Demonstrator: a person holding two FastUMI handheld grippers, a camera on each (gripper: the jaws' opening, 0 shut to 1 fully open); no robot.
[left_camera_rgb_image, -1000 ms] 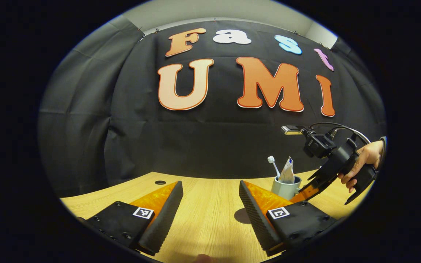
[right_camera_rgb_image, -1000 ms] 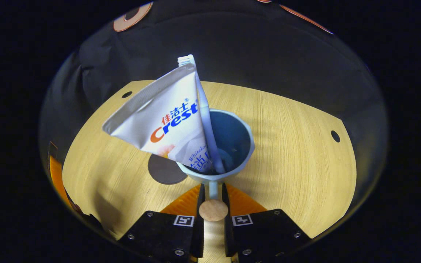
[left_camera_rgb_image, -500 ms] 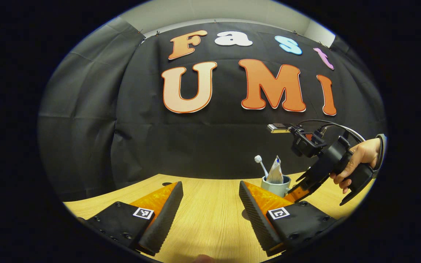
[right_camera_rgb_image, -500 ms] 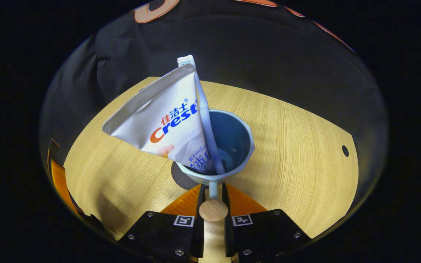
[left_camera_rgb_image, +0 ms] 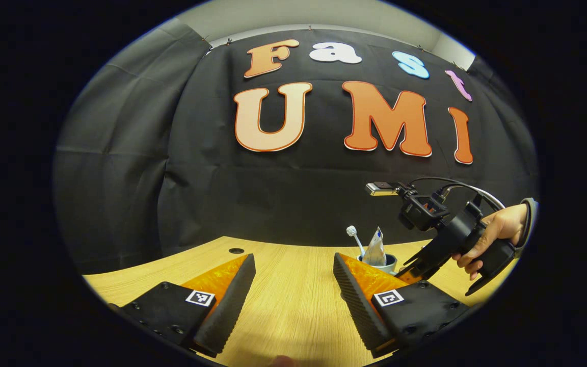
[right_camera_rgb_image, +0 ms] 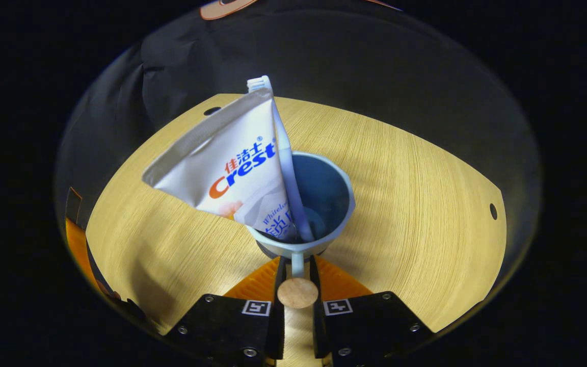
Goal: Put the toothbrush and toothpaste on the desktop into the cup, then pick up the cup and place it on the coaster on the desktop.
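Pale-blue ceramic cup [right_camera_rgb_image: 324,204], holding white toothpaste tube [right_camera_rgb_image: 227,163] and toothbrush [right_camera_rgb_image: 281,148], hangs by its handle, clenched in the right gripper [right_camera_rgb_image: 296,267]; left gripper [left_camera_rgb_image: 293,285] gapes.

Pale blue cup [right_camera_rgb_image: 324,204] holds leaning toothpaste [right_camera_rgb_image: 227,163] and toothbrush [right_camera_rgb_image: 281,148].

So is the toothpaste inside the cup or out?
Inside. The toothpaste tube stands cap end down in the blue cup, leaning on the rim beside the toothbrush.

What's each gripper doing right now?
Left gripper: open, holding nothing.
Right gripper: shut on the handle of the cup, with the toothbrush and toothpaste inside.
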